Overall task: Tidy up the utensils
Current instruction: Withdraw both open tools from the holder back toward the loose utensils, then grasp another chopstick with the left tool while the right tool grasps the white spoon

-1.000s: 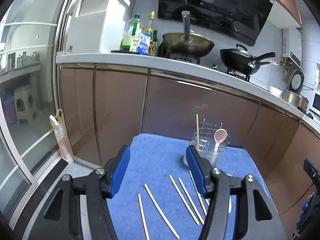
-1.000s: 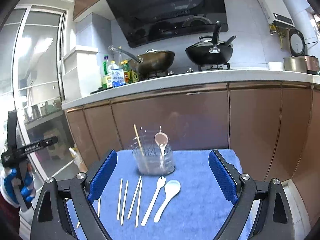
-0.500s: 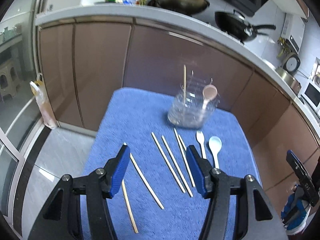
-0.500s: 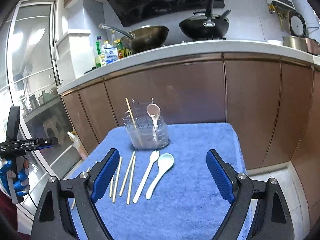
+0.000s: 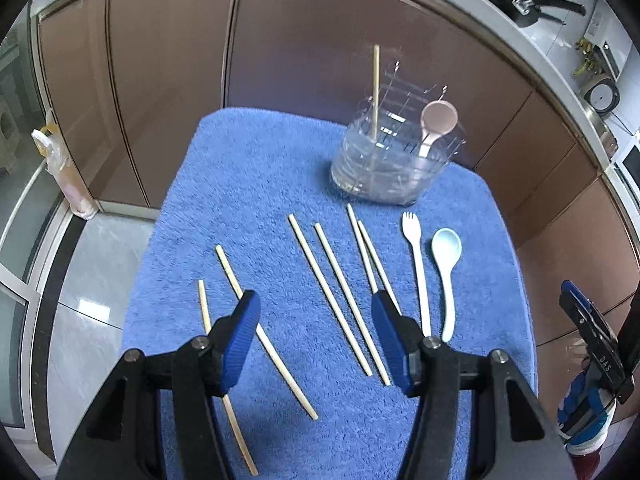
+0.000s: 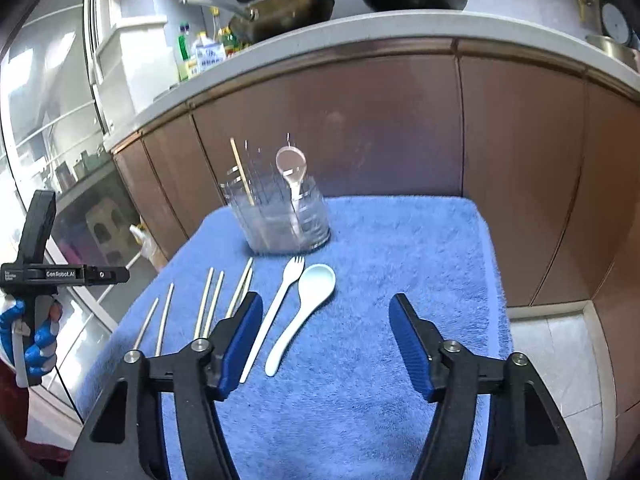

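A clear utensil holder stands at the far side of a blue towel. It holds one upright chopstick and a pink spoon. Several wooden chopsticks, a white fork and a pale blue spoon lie flat on the towel. My left gripper is open and empty above the chopsticks. My right gripper is open and empty, just right of the fork and spoon handles.
Brown cabinet doors run behind the towel under a white counter with pans and bottles. A tiled floor lies to the left by a glass door. The other hand-held gripper shows at each view's edge.
Both grippers have tilted down and moved in over the towel. The utensils now fill more of each view. Nothing on the towel has moved.
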A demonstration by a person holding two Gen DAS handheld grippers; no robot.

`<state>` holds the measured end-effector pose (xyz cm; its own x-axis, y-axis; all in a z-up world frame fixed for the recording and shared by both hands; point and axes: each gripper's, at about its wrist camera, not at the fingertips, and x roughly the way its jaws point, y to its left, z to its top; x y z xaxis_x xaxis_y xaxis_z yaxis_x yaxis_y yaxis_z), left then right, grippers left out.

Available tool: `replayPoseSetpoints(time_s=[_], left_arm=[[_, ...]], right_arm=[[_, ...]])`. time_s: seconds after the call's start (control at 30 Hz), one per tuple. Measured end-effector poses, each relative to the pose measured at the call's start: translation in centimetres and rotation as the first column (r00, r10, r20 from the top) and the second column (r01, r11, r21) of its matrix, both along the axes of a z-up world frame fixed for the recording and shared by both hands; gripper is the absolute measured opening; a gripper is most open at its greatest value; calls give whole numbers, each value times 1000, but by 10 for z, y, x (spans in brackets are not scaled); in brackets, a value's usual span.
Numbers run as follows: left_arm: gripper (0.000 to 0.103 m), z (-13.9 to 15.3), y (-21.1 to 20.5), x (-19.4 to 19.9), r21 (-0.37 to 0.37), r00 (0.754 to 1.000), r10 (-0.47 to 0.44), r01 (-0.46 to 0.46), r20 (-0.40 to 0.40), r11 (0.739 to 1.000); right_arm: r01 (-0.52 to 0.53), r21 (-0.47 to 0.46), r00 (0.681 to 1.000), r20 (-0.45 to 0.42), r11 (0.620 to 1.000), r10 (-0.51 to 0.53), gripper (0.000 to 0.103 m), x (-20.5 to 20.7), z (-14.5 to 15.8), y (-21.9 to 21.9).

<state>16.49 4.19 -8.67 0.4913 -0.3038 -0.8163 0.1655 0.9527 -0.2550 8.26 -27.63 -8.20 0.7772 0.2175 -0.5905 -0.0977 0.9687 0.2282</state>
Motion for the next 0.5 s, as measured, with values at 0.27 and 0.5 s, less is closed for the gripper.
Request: replayPoseSetpoints(time_s=[0.27,0.5], left_arm=[[55,-30,-6,49,0,991,23,-23,-128,1000],[49,-61,-23,95,-14,966,21,-26,-259,1000]], right_arm=[[-89,-34,992,-95,995,85,58,43,-22,9],[-167,-32,970,-187,985,158,46,89,-44,15]])
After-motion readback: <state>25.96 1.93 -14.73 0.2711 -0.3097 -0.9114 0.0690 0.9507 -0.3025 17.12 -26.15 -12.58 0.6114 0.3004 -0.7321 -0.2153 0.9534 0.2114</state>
